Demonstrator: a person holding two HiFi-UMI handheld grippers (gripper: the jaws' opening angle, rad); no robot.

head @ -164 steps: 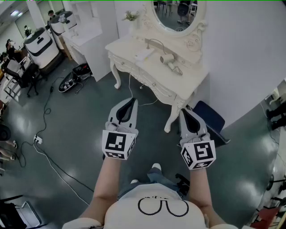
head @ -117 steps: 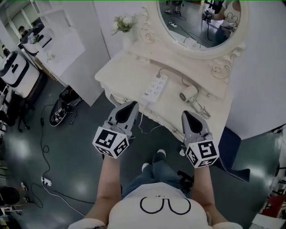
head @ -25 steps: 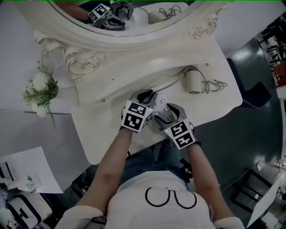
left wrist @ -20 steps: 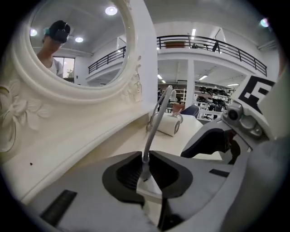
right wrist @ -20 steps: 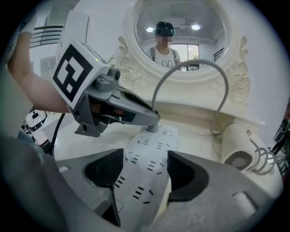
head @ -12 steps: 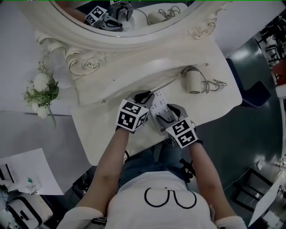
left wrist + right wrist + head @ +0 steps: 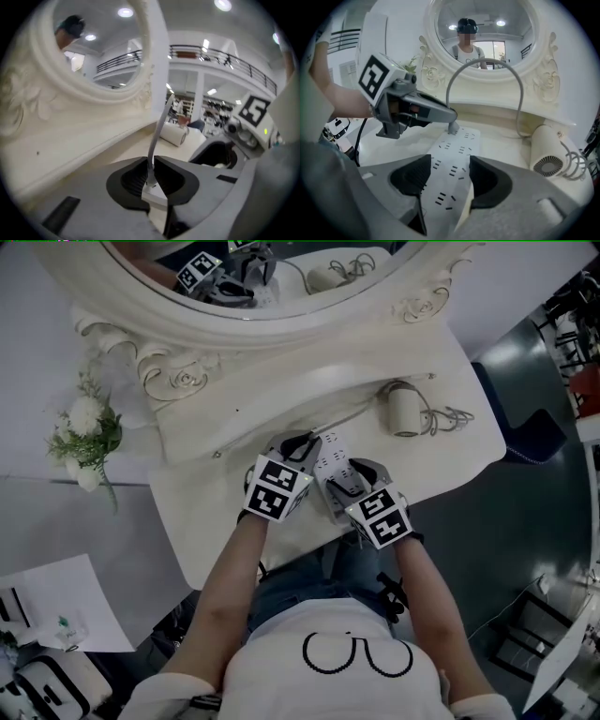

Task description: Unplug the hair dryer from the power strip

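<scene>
Head view: the white multi-socket power strip (image 7: 330, 448) is largely covered by the left gripper (image 7: 298, 440) and right gripper (image 7: 345, 471). The small grey plug (image 7: 453, 127) is hidden there. The cream carved oval mirror (image 7: 281, 326) is cut by the top edge. Right gripper view: the strip's near end is lost beneath the jaws.

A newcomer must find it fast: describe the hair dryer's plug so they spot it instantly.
On the cream dressing table, below the oval mirror, lies a white power strip. The plug stands at the end nearest the mirror, pinched by the left gripper: the only one plugged in, its grey cord arching to the hair dryer.
</scene>
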